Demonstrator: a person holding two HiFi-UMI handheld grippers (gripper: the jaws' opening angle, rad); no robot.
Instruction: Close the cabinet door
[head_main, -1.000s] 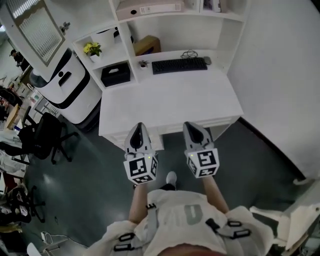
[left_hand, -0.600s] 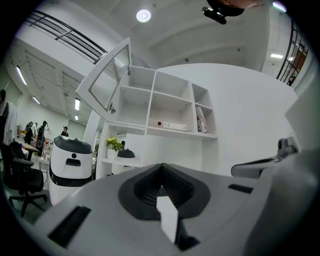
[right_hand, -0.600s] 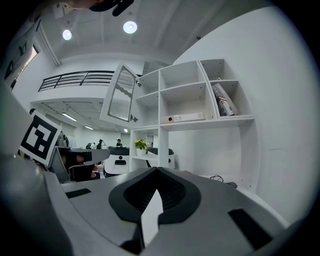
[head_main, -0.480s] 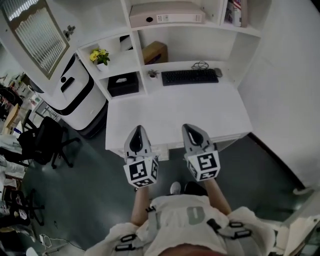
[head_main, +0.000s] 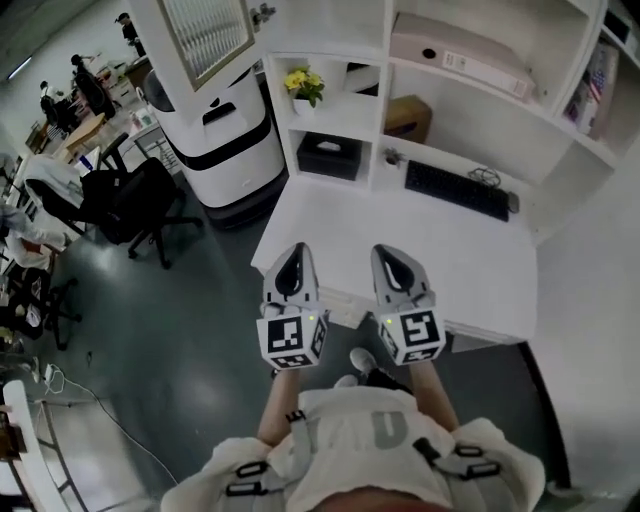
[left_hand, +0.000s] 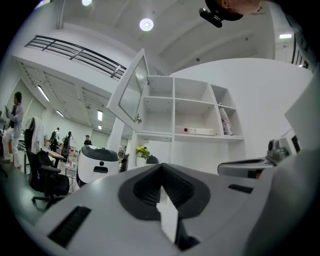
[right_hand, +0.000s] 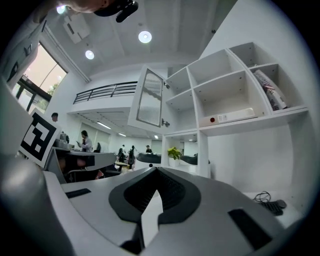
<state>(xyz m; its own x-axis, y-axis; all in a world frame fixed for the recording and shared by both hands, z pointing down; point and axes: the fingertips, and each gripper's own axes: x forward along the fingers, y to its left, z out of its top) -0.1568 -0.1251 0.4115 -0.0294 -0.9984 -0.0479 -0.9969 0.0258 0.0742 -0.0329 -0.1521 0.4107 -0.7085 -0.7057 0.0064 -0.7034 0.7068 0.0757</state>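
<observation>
Shelving (head_main: 377, 120) in white fills the wall ahead, its open compartments rising over a white surface (head_main: 400, 240) that carries a keyboard (head_main: 456, 190). At the upper left of that unit the cabinet door (head_main: 205, 35), a framed panel of ribbed glass, stands swung wide out from its compartment, well above both tools and to their left. The left tool (head_main: 294, 252) and the right tool (head_main: 388, 252) are held side by side over the near edge of the surface, each with its jaws pressed together on nothing.

Neither is near the door, so I judge the closing not yet begun. Shut jaws should do for a push. The left tool looks the handier. It should be raised to the door's free edge, the one away from the small fitting (head_main: 263, 12) that looks like a hinge. Set flat on the frame and not on the glass, it can then sweep the panel round gently, so it seats without slamming.
</observation>
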